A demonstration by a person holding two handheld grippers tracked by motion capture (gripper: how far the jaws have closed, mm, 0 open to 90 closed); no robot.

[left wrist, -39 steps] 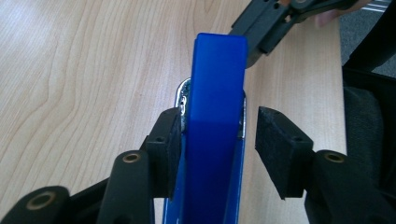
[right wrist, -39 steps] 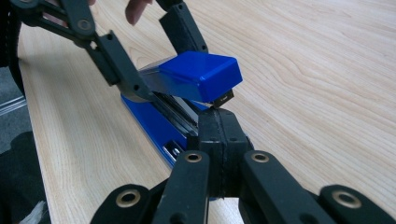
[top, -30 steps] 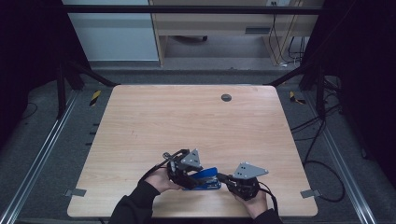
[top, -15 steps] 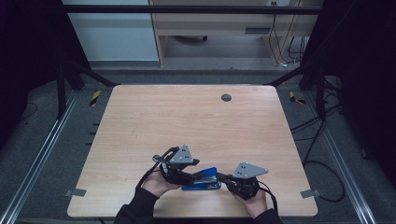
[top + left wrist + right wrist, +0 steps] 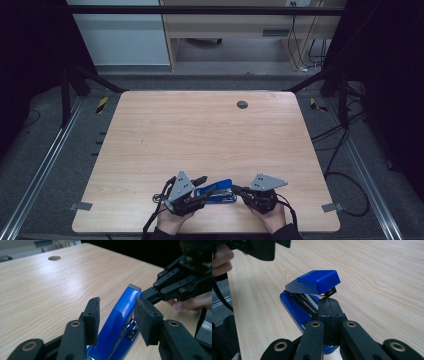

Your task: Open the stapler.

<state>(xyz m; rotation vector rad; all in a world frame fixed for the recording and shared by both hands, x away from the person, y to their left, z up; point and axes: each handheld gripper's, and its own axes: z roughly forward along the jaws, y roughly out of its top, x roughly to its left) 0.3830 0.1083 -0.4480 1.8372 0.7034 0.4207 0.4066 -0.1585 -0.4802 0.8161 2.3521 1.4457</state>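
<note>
Blue stapler (image 5: 119, 322) sits between the left tool's (image 5: 117, 317) closing, unclenched jaws; right tool (image 5: 329, 312) clenched

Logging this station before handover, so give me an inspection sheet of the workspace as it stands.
Surface: wooden table, bare apart from a dark round disc near the far edge.
Job's things: blue stapler near the front edge, top lifted.
Clutter: nothing seen.
Grippers: left claw open, just been closing, stapler's top between its pads; right claw shut at the stapler's end.
Cables: loose black cables on the floor at right.
Surroundings: pale desk behind, dark floor.
</note>
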